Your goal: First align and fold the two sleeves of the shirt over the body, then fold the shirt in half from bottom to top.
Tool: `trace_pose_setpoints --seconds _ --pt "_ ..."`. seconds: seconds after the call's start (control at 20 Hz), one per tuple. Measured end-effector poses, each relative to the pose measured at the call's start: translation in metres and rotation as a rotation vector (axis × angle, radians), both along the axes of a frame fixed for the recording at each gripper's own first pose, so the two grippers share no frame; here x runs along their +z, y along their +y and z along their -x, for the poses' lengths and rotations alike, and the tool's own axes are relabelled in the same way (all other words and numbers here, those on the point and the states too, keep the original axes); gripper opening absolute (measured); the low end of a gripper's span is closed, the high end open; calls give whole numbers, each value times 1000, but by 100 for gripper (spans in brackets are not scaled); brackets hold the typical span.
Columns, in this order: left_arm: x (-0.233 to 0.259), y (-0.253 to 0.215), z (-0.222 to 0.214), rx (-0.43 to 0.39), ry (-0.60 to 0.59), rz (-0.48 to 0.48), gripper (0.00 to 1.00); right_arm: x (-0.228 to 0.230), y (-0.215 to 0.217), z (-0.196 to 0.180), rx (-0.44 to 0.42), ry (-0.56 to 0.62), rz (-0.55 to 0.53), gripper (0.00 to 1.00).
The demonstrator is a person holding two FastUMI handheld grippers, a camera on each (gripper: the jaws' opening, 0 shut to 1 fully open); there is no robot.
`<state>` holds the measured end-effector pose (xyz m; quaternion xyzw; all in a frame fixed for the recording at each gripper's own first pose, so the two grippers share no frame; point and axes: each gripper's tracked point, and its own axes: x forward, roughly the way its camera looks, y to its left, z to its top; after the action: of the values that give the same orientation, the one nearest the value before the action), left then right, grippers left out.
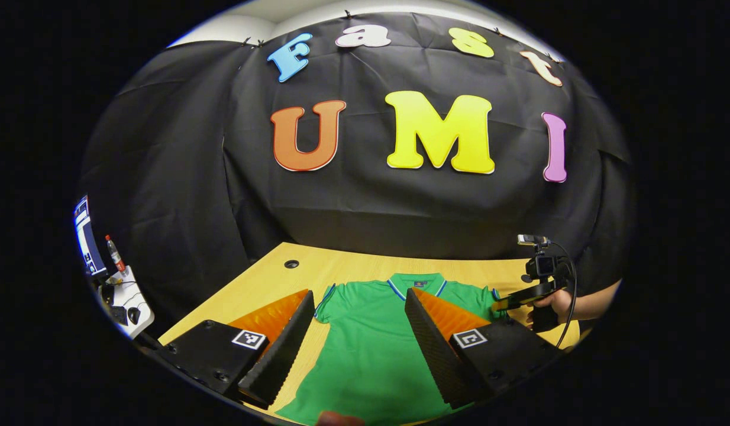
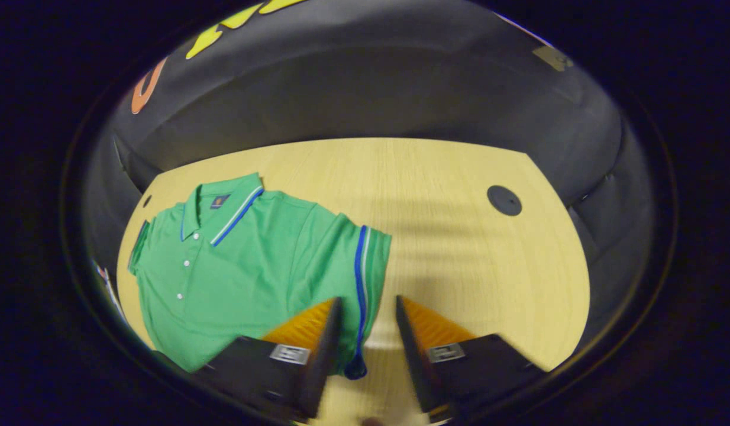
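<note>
Green knit shirt point(image 2: 246, 266), striped sleeves

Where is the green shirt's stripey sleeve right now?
In the right gripper view, the striped sleeve lies flat on the wooden table, with the open right gripper straddling its blue-striped edge.

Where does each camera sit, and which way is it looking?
Left gripper view: rides the left tongs, above the near edge of the table, facing the back wall across the shirt; its open fingers show below, and the right tongs in a hand.
Right gripper view: rides the right tongs, tilted down over the shirt's sleeve; open fingers straddle its edge.
Shared: shirt, table.
</note>
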<state>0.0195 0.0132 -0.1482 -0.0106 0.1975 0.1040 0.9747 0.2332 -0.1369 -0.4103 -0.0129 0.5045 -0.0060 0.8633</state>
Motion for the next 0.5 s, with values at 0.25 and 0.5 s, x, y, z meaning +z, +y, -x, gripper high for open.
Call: trace_pose_setpoints --seconds 0.25,0.5 --pt "0 6 2 12 7 -7 99 4 5 -6 -4 1 -25 3" --pt "-1 14 2 16 7 5 99 46 13 -9 -88 -59 -130 3"
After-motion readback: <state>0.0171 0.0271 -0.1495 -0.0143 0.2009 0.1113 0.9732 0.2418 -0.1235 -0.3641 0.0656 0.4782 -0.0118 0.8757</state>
